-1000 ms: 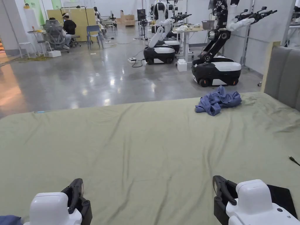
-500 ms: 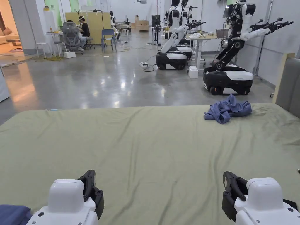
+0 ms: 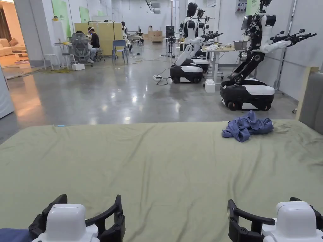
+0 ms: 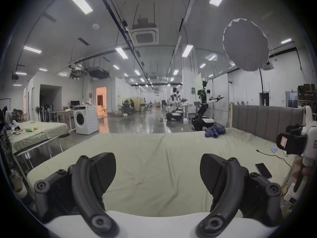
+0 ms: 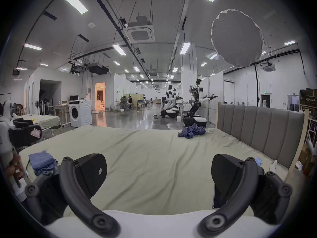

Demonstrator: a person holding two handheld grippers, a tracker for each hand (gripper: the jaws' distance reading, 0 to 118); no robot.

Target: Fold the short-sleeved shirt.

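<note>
Crumpled blue shirt (image 3: 247, 125) on far bed (image 3: 157, 164), both grippers' fingers (image 4: 96, 173) spread, empty

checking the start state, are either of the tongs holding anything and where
Nothing is held. The left tongs and right tongs both stand open above the bed sheet; the crumpled blue shirt lies far off.

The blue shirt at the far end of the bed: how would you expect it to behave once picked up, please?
The shirt lies crumpled in soft folds, so it is probably limp and will drape and hang. It looks thin, so likely light. Bunched layers may come up together on the bed.
</note>
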